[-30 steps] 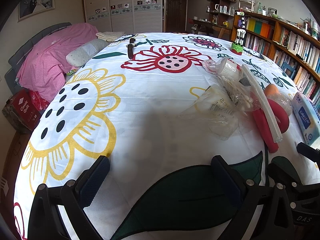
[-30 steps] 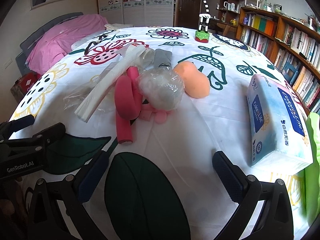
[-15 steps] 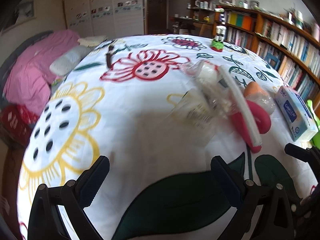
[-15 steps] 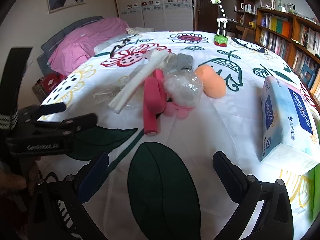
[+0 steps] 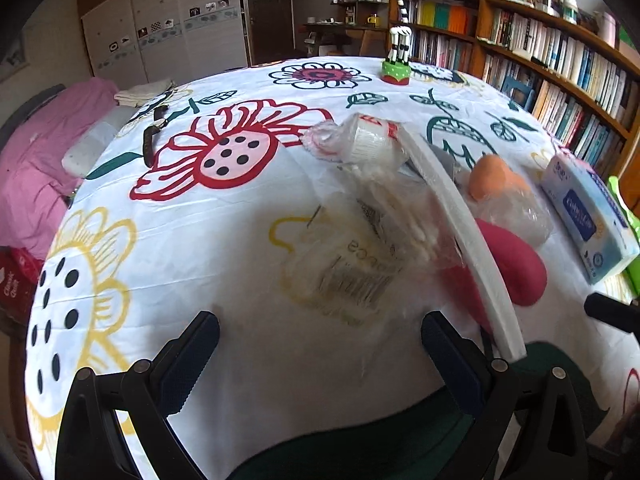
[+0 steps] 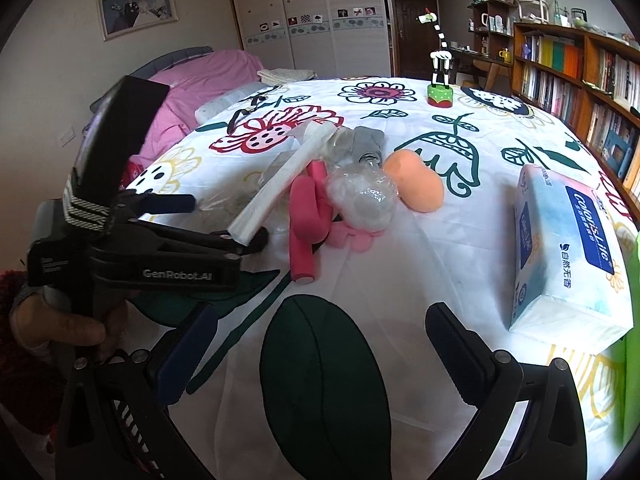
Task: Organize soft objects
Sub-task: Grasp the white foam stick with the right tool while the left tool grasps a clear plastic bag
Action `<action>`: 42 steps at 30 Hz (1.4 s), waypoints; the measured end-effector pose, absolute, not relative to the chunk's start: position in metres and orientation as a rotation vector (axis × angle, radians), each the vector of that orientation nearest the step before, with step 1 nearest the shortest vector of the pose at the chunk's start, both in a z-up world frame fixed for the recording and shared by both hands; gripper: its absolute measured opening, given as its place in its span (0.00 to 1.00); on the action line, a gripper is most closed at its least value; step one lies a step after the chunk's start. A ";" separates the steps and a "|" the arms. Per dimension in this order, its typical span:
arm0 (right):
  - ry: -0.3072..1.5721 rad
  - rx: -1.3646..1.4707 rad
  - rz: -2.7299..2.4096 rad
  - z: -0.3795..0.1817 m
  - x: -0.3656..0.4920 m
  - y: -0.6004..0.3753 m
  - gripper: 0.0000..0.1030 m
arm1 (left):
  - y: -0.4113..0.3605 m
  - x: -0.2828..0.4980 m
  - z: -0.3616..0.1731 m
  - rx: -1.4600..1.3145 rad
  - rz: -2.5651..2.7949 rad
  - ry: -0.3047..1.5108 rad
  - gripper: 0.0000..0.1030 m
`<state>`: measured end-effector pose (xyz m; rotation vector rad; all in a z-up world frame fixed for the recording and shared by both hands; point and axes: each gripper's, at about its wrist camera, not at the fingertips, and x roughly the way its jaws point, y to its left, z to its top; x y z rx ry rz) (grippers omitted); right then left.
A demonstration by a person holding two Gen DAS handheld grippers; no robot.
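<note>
Half-hidden pink foam roll (image 5: 516, 264) under white strip (image 5: 460, 216)

bedsheet (image 6: 472, 240): matt printed cloth, lightly creased. pink tube (image 6: 303, 216): matt foam. white strip (image 5: 460, 216): matt foam. bags (image 5: 360, 248): glossy crinkled clear plastic. tissue pack (image 6: 568, 240), 3 o'clock: glossy film wrap.

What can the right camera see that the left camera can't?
Only the right wrist view shows the left gripper from the side, the hand holding it, the wall picture and the giraffe toy's head. Only the left wrist view shows the red box beside the bed. Both show the white foam strip, pink roll, orange ball, tissue pack and giraffe toy.
</note>
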<state>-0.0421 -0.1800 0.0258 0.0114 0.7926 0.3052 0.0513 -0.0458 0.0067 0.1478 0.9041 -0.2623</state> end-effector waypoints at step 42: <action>0.771 0.045 0.265 0.056 0.063 -0.155 0.41 | 0.001 0.031 0.021 -0.050 -0.260 0.838 0.87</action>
